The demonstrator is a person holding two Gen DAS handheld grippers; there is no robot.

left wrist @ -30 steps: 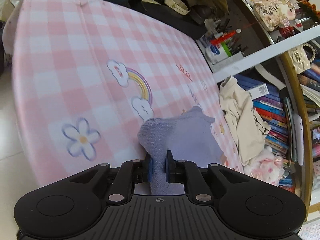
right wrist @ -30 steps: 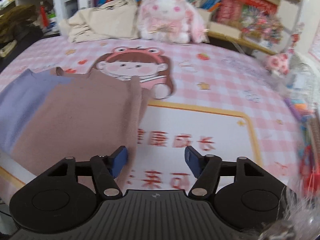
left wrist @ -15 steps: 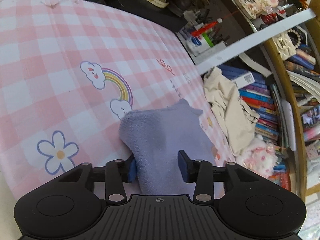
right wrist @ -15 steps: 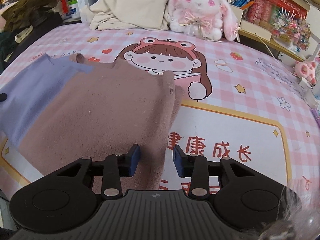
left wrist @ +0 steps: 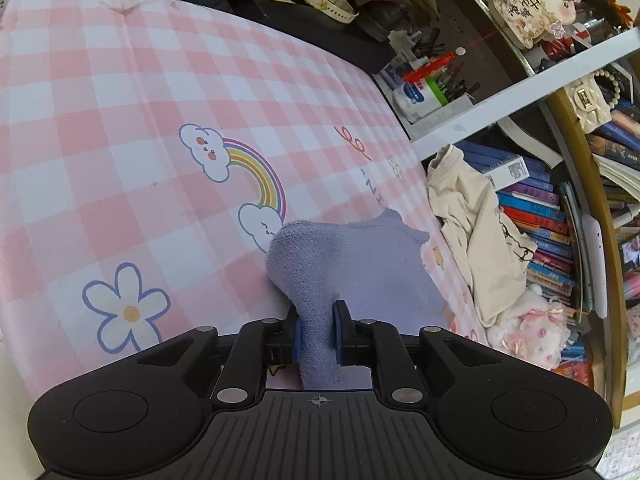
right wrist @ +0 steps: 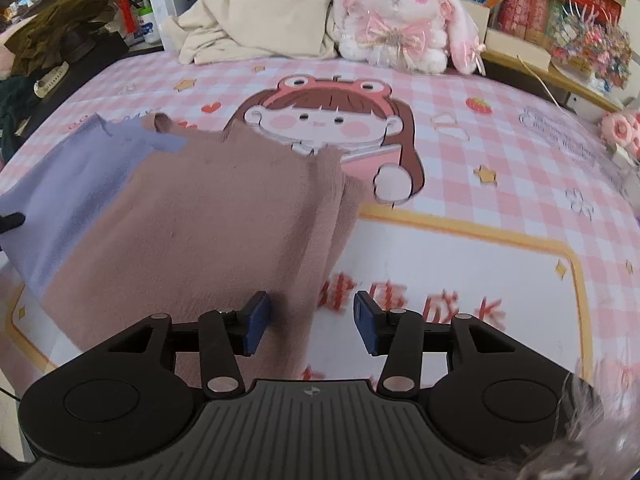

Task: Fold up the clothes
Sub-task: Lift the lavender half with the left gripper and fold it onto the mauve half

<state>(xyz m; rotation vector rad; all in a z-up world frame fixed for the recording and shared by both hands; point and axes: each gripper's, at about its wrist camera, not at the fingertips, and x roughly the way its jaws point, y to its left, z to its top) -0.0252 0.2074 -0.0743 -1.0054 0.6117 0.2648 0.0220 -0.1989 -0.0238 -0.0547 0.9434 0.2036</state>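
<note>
Left gripper (left wrist: pixel 316 338) jaws pinch a bunched corner of the knit (left wrist: pixel 356 264): soft, light, limp. Right gripper (right wrist: pixel 308 322) hangs released over the knit's right edge, the likely grip point.

garment (right wrist: pixel 192 216) on bed (right wrist: pixel 460 184), toy (right wrist: pixel 400 16) behind

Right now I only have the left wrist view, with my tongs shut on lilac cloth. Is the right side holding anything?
Observer: No. The right tongs are open, straddling the right edge of the brown garment.
Operator: Brown? I see only lilac.
Observer: The brown garment lies spread over the lilac garment; lilac shows only along its left side.
Operator: Anything beyond it on the bed?
Observer: A cartoon girl print on the sheet, partly covered by the brown garment's top edge.
</note>
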